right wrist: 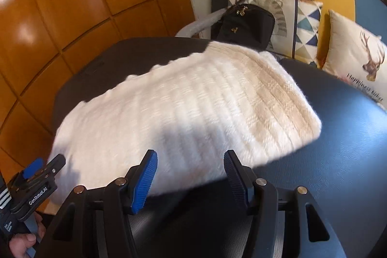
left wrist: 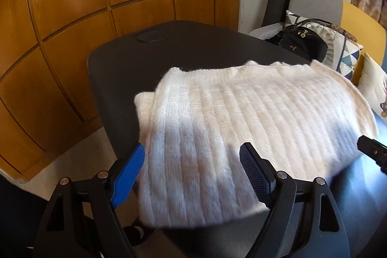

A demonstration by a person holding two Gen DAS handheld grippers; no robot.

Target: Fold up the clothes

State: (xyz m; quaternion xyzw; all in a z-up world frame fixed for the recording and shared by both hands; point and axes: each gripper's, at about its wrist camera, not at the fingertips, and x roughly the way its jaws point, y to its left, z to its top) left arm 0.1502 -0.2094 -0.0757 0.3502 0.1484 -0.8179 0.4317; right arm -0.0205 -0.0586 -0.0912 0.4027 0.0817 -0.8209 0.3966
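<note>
A cream ribbed knit sweater (left wrist: pixel 241 117) lies folded on a dark table (left wrist: pixel 135 59). It also shows in the right wrist view (right wrist: pixel 193 113). My left gripper (left wrist: pixel 192 158) is open and empty, its blue pads just above the sweater's near left part. My right gripper (right wrist: pixel 191 163) is open and empty, just above the sweater's near edge. The left gripper also shows at the lower left of the right wrist view (right wrist: pixel 38 171). The tip of the right gripper shows at the right edge of the left wrist view (left wrist: pixel 373 152).
Wooden wall panels (left wrist: pixel 72 16) stand to the left and behind the table. A sofa with patterned cushions (right wrist: pixel 300 23) and a black bag (right wrist: pixel 244 23) sits behind the table at right. A round inset (left wrist: pixel 151 36) marks the table's far end.
</note>
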